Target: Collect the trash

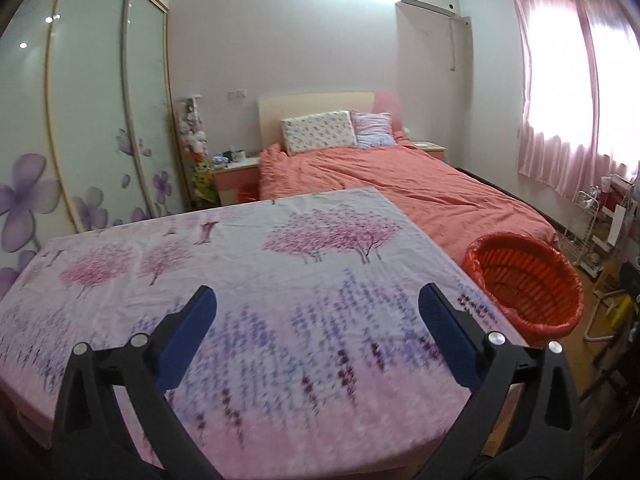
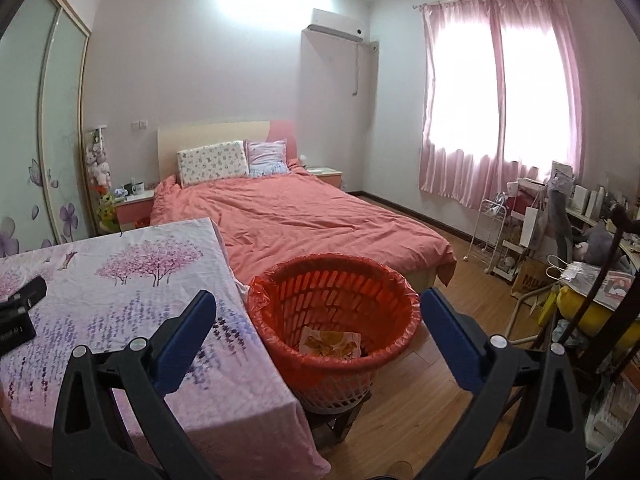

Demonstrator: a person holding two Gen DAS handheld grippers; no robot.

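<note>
A red-lined basket [image 2: 336, 312] stands on a low stool right of the table; it also shows in the left wrist view [image 1: 524, 284]. A yellow-and-white wrapper [image 2: 330, 343] lies inside it. My right gripper [image 2: 318, 312] is open and empty, held above and just in front of the basket. My left gripper [image 1: 318, 312] is open and empty over the table with the floral cloth [image 1: 240, 280]. The left gripper's body also shows in the right wrist view [image 2: 18, 312] at the left edge, above the table [image 2: 120, 280]. No trash shows on the cloth.
A bed with a coral cover [image 2: 300, 220] lies behind the table and basket. Wardrobe doors [image 1: 80, 120] stand at the left. A white wire rack [image 2: 496, 236] and cluttered bags and boxes [image 2: 580, 280] fill the right side. Wooden floor [image 2: 420, 400] lies around the basket.
</note>
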